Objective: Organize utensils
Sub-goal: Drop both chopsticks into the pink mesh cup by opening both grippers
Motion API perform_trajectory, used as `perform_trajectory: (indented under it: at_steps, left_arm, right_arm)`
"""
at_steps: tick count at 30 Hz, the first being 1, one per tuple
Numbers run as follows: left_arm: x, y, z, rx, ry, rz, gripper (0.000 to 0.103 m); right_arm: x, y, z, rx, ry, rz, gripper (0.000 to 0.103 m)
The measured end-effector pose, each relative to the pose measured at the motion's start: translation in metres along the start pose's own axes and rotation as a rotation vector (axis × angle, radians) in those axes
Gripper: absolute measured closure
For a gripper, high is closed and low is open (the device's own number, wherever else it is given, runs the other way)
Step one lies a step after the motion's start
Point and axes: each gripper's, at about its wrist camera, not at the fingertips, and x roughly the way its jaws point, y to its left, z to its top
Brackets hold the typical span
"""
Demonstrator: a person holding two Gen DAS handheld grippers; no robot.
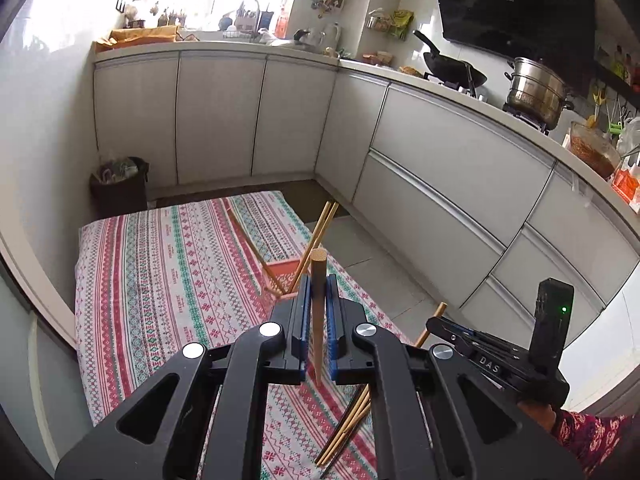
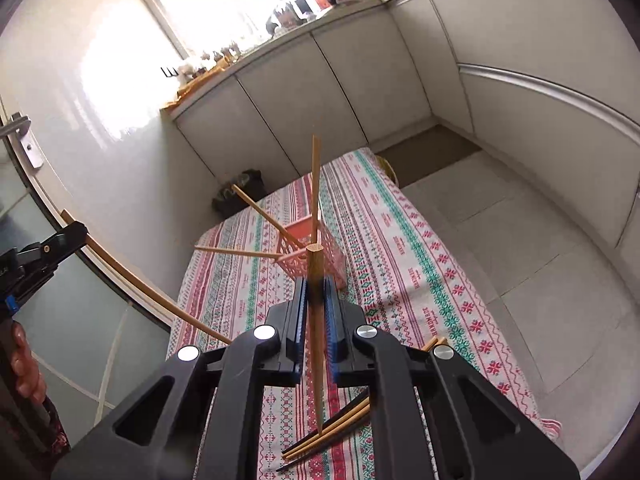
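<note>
My left gripper (image 1: pixel 319 284) is shut on a round-ended wooden chopstick (image 1: pixel 319 264) that stands upright between the blue pads. Beyond it, a pink mesh basket (image 1: pixel 280 270) on the patterned tablecloth (image 1: pixel 160 280) holds several chopsticks leaning outward. My right gripper (image 2: pixel 316 284) is shut on a square-ended wooden chopstick (image 2: pixel 314 264), just in front of the same basket (image 2: pixel 338 260). Loose chopsticks (image 2: pixel 332 428) lie on the cloth under both grippers, and the left wrist view shows these loose chopsticks (image 1: pixel 344 432) too. The right gripper (image 1: pixel 434 322) shows at the right of the left wrist view.
A dark waste bin (image 1: pixel 120 188) stands in the far corner behind the table. White cabinets run along the back and right, with a wok (image 1: pixel 452 68) and a steel pot (image 1: pixel 536 92) on the counter. Tiled floor (image 2: pixel 520 240) lies right of the table.
</note>
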Motion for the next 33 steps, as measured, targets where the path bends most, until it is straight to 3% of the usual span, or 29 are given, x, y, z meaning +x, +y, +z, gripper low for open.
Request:
perform_trajectory:
  at_steps: [5,9,13,18,20,24,28,33]
  left_arm:
    - [0.004,-0.017,0.037,-0.010,-0.090,0.008,0.097]
    - [0.020,-0.025,0.072,0.017,-0.154,0.090,0.097]
    - [0.053,-0.020,0.094,0.028,-0.169,0.172,0.097]
    - [0.114,0.000,0.086,-0.006,-0.062,0.217,0.094]
    - [0.129,0.009,0.073,-0.039,-0.005,0.240,0.084]
    - [0.106,0.017,0.056,-0.082,-0.052,0.232,0.082]
    - [0.052,0.028,0.050,-0.184,-0.164,0.225,0.068]
    - [-0.006,0.035,0.058,-0.222,-0.286,0.231,0.065]
  right_arm:
    - [-0.027,-0.012,0.031,0.022,-0.070,0.009,0.094]
    - [-0.040,-0.016,0.055,0.013,-0.125,0.012,0.094]
    - [-0.042,-0.021,0.072,0.004,-0.151,0.021,0.094]
    - [-0.034,-0.023,0.082,-0.003,-0.155,0.030,0.094]
    - [-0.030,-0.022,0.085,-0.004,-0.158,0.038,0.094]
    - [-0.021,-0.009,0.099,-0.030,-0.188,0.049,0.094]
    - [-0.008,0.008,0.116,-0.047,-0.226,0.066,0.094]
    - [0.026,0.034,0.139,-0.079,-0.254,0.073,0.094]
